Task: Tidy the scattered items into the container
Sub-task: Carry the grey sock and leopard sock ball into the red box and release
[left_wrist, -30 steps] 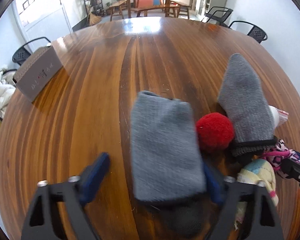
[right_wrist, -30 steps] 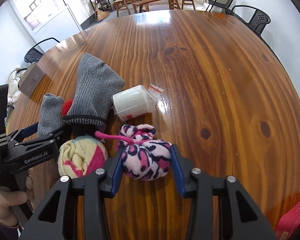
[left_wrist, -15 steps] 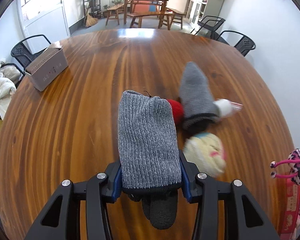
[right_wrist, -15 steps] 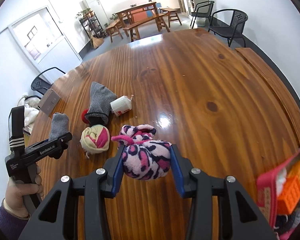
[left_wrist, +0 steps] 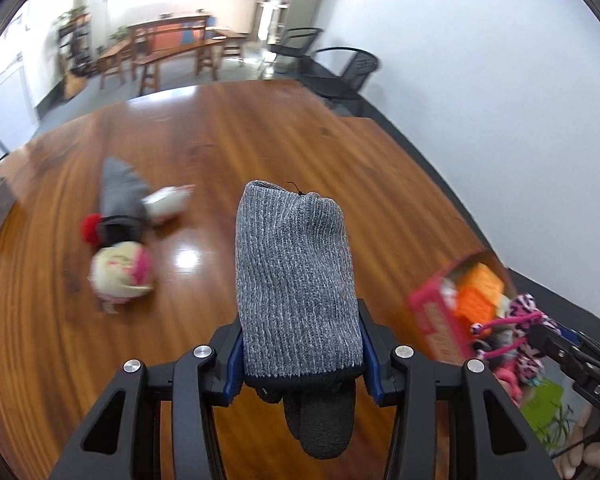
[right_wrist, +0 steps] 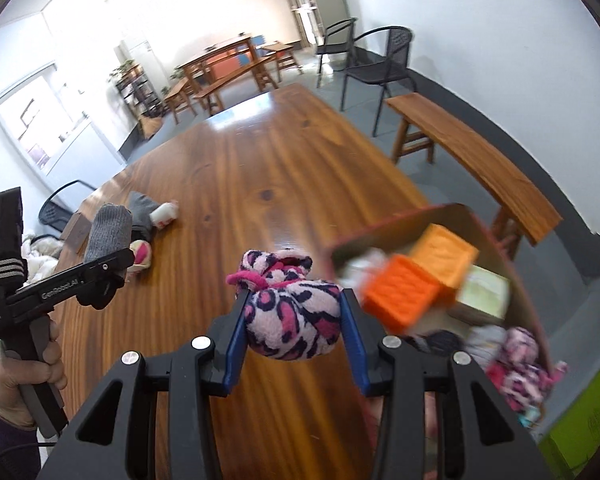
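We hold a soft grey sock (left_wrist: 296, 280) in our left tongs (left_wrist: 300, 356) and a squashy leopard-print bundle (right_wrist: 294, 316) in our right tongs (right_wrist: 294, 336) — both light, gripped mid-body — with the pink container (right_wrist: 496, 240) at three o'clock on the worktop (right_wrist: 260, 184).

A grey knitted sock (left_wrist: 296, 280) and a pink leopard-print bundle (right_wrist: 294, 322) are each clamped between jaws, above the surface; the pink-walled container (right_wrist: 504, 248) sits right, already crowded.
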A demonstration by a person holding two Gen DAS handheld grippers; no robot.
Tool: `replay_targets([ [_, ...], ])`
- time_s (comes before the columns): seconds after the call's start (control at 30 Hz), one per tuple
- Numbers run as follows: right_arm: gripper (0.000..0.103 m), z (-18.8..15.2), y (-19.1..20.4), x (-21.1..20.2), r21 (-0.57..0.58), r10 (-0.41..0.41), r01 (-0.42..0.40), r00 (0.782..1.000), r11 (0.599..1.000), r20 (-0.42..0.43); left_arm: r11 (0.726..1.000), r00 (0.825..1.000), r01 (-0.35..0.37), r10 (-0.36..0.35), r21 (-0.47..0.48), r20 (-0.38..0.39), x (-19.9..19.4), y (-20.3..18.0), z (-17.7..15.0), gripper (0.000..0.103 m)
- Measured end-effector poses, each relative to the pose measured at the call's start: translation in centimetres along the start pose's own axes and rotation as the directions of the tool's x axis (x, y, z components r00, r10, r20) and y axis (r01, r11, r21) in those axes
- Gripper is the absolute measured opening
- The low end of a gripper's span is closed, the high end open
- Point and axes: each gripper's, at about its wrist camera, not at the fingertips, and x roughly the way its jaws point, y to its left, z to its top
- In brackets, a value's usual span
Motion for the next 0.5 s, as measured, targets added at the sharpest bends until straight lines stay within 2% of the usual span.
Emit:
replay_targets([
  [0.2,0.046,-1.2,-8.1,-4.1,0.115,-0.081,0.077,0.996,0.990,0.033,0.983,0.991,0.125,-0.118,0.137,-0.057,0.0,-12.0,-3.7,0.048],
  [0.37,0.046,-1.4,-12.6,-6.5,0.162,-0.117,0.106,0.991,0.981,0.061,0.955,0.975,0.212,-0.192,0.207,-0.113,2.0,-17.8,-5.8,0.048],
  [0.5,0.046,-0.8,-14.1,-7.0,0.162,-0.113,0.100,0.991,0.982,0.076,0.942,0.967,0.238,-0.206,0.236,-0.152,2.7,-21.5,-7.2,0.048],
])
